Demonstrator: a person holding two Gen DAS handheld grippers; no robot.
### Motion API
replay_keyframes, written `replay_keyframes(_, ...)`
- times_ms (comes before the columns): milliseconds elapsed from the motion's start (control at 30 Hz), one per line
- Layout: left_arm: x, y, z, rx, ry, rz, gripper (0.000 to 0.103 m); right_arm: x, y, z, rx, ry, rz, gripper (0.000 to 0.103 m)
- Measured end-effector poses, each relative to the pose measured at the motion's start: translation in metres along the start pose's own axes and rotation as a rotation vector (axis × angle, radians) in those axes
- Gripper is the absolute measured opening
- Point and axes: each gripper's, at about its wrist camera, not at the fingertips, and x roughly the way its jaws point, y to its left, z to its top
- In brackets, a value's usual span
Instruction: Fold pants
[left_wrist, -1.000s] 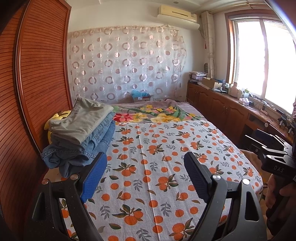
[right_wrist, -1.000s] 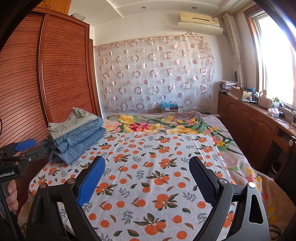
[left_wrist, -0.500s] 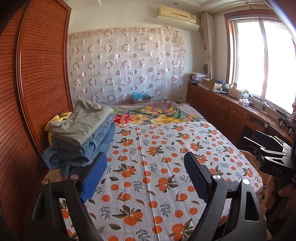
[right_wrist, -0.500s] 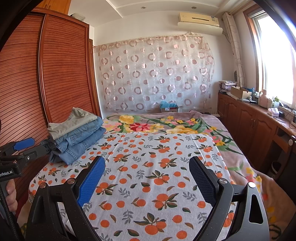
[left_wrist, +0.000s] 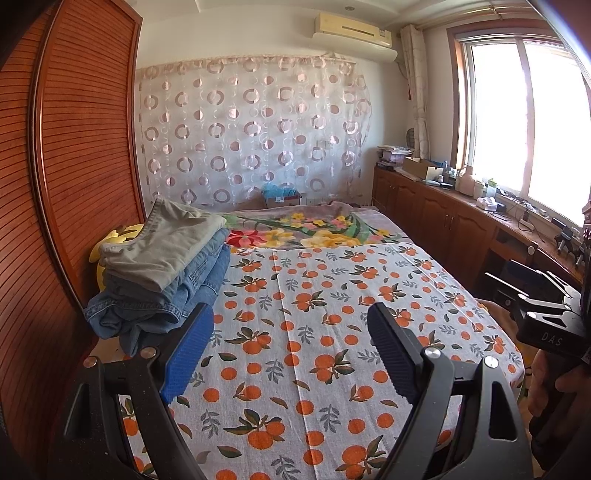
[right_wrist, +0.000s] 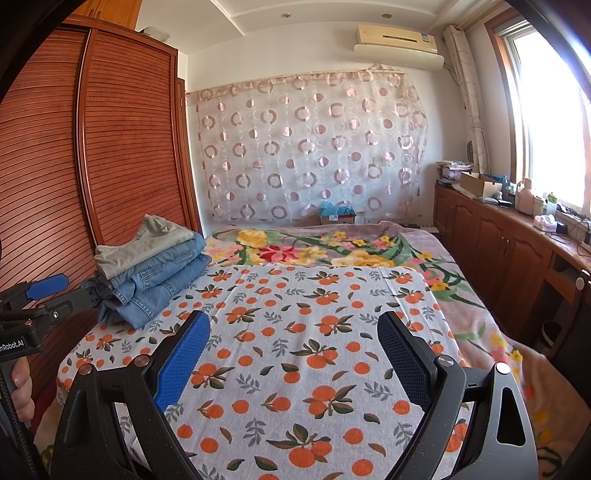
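Observation:
A stack of folded pants lies on the bed's left side: a grey-green pair (left_wrist: 162, 245) (right_wrist: 142, 245) tops blue jeans (left_wrist: 173, 291) (right_wrist: 159, 282). My left gripper (left_wrist: 291, 350) stands open above the orange-print sheet (left_wrist: 314, 332), its left pad near the jeans' lower corner without touching. My right gripper (right_wrist: 293, 354) is open too, with only the sheet (right_wrist: 295, 332) between its fingers. Each gripper shows at the edge of the other's view, held by a hand: the right one (left_wrist: 535, 306) and the left one (right_wrist: 40, 295).
A slatted wooden wardrobe (left_wrist: 55, 184) runs along the bed's left edge. A floral blanket (right_wrist: 332, 251) covers the far end of the bed. Wooden cabinets (right_wrist: 498, 236) with clutter line the right wall under the window. A box (left_wrist: 280, 197) sits behind the bed.
The left wrist view has shifted slightly, so the stack sits a touch higher in frame. Both grippers stay open and nothing was grasped.

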Motion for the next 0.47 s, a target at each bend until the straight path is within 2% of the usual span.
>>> replay_keyframes(467,-0.0001,-0.0002,-0.001,0.002,0.001,-0.002,0.086,0.0002,-0.0003,0.0,0.002,-0.003,-0.002,0.093)
